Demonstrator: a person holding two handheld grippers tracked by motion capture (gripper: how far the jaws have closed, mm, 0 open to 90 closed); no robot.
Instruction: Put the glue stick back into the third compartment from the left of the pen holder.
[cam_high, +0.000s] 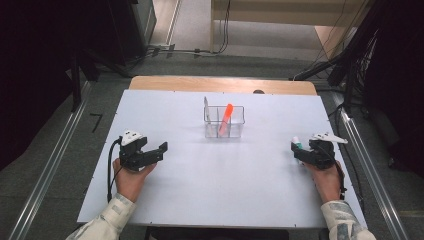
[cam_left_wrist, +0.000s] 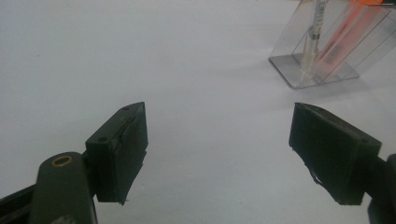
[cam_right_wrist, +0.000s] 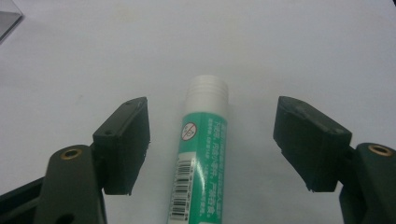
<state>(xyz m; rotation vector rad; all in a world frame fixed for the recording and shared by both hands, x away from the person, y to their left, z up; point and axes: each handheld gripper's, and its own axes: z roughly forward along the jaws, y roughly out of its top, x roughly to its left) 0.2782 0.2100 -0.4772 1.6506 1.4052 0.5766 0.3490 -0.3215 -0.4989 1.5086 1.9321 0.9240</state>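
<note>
A green glue stick (cam_right_wrist: 201, 154) with a white cap lies flat on the white table between the jaws of my right gripper (cam_right_wrist: 215, 140), which is open and clear of it on both sides. From above, the glue stick (cam_high: 297, 143) lies at the table's right side under my right gripper (cam_high: 296, 151). My left gripper (cam_high: 161, 150) rests at the left of the table, open with nothing between its jaws (cam_left_wrist: 217, 144). A clear plastic organiser (cam_high: 224, 121) stands at the table's middle back with an orange marker (cam_high: 226, 118) leaning in it, alongside a thin clear pen (cam_left_wrist: 312, 32).
The white table (cam_high: 215, 185) ends in a wooden strip at the far edge. Metal rails run along the floor on both sides, and cables lie on the floor behind the table.
</note>
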